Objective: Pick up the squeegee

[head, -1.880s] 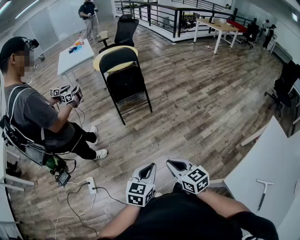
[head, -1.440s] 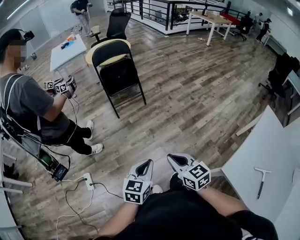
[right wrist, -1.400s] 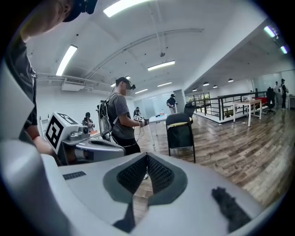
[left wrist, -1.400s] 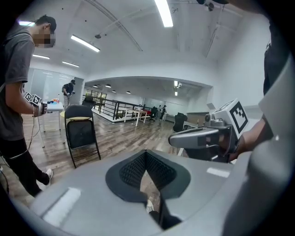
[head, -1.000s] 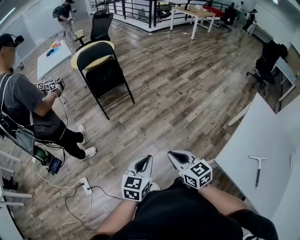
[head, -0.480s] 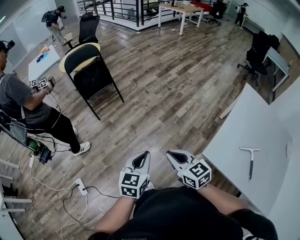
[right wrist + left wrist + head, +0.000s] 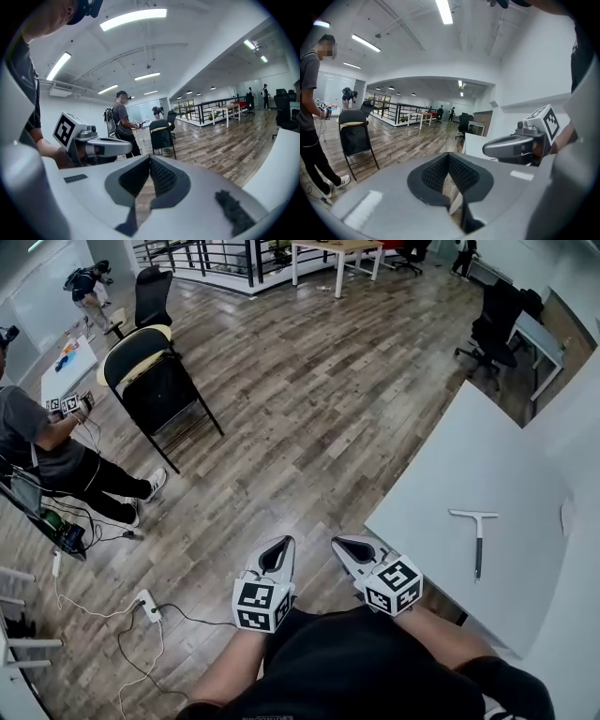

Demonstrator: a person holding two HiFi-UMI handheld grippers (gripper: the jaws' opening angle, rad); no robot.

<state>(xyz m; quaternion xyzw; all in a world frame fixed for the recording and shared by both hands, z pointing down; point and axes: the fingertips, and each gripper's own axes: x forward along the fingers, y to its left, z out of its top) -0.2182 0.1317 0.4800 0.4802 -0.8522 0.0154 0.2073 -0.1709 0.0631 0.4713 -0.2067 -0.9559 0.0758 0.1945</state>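
Note:
The squeegee (image 7: 477, 542), white and T-shaped with a dark strip along its handle, lies flat on the white table (image 7: 450, 465) at the right of the head view. Both grippers are held close to the body, over the wooden floor to the left of the table's near corner. Left gripper (image 7: 280, 543) is shut with nothing in it, its dark pads meeting at the tip (image 7: 449, 156). My right gripper (image 7: 340, 542) is also shut and empty (image 7: 150, 159), and it is the nearer one to the squeegee. Neither gripper view shows the squeegee.
A black folding chair (image 7: 157, 388) stands on the floor at the left. A person (image 7: 42, 454) with grippers stands at the far left, with cables and a power strip (image 7: 147, 604) nearby. Black office chairs (image 7: 491, 322) stand beyond the table's far end.
The head view has swung right, so the table and squeegee sit further left and fuller in frame. Both grippers stay shut close to the body.

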